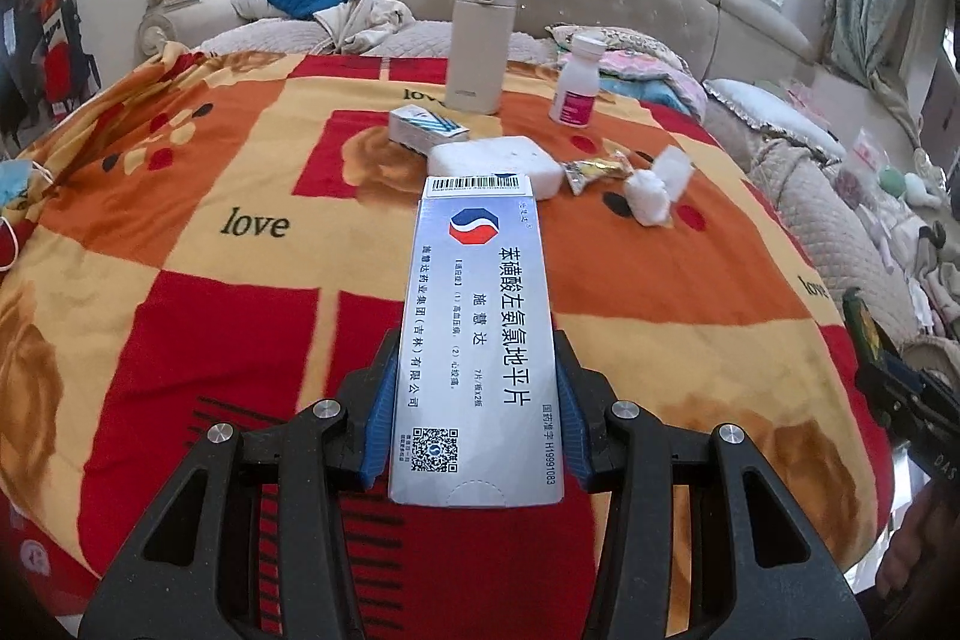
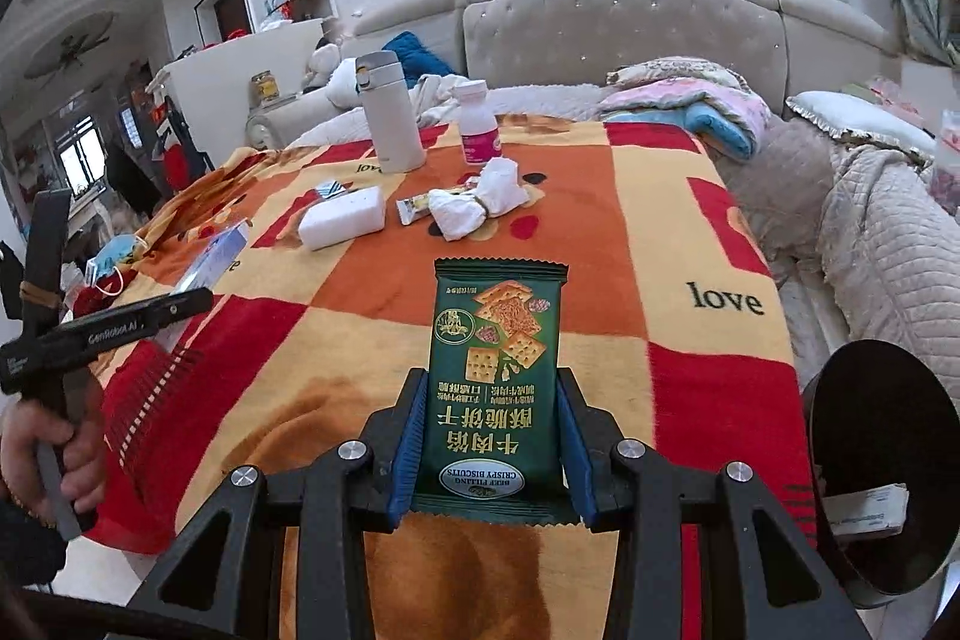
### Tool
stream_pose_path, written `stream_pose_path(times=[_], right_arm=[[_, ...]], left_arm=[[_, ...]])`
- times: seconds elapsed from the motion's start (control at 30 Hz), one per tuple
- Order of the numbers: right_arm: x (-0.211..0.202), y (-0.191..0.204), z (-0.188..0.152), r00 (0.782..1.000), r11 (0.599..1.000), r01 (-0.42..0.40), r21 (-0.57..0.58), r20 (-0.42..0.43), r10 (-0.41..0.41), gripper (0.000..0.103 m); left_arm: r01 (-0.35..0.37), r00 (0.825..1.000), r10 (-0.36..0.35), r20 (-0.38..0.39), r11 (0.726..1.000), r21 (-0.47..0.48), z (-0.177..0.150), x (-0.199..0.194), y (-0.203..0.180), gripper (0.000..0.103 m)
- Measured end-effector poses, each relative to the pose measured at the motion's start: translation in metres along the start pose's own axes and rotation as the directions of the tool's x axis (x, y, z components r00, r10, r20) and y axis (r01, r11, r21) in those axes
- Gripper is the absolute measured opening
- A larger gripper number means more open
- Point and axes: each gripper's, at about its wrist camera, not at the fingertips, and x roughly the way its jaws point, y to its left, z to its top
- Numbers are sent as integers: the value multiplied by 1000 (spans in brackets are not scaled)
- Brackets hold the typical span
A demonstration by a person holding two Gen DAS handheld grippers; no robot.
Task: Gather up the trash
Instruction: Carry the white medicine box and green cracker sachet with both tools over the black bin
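Note:
My left gripper (image 1: pixel 477 358) is shut on a long silver medicine box (image 1: pixel 480 280), which sticks out forward above the patterned blanket (image 1: pixel 180 250). In the right wrist view my right gripper (image 2: pixel 491 388) is shut on a green biscuit packet (image 2: pixel 495 334), its blue pads (image 2: pixel 408 454) pressing both edges. The left gripper (image 2: pixel 180 307) shows there at the left with the silver box (image 2: pixel 219 253) and a hand on its handle. Farther back on the blanket lie a small striped box (image 1: pixel 423 127), a white block (image 1: pixel 498 163), a gold snack wrapper (image 1: pixel 594 172) and crumpled tissue (image 1: pixel 651 199).
A beige thermos (image 1: pixel 480 40) and a white pill bottle (image 1: pixel 576 82) stand upright at the blanket's far side. A blue face mask (image 2: pixel 114 253) lies at the left edge. A black round bin (image 2: pixel 882 466) with paper inside sits low at the right. Bedding and a headboard lie behind.

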Motion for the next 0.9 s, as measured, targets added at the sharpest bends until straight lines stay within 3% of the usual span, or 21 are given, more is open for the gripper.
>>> stream_pose_path(times=[0.9], right_arm=[[-33,-28,-10,997,997,73,37,37,-74,39]], left_arm=[[-32,999,29,24,993,112,-8,-20,-66,44]])
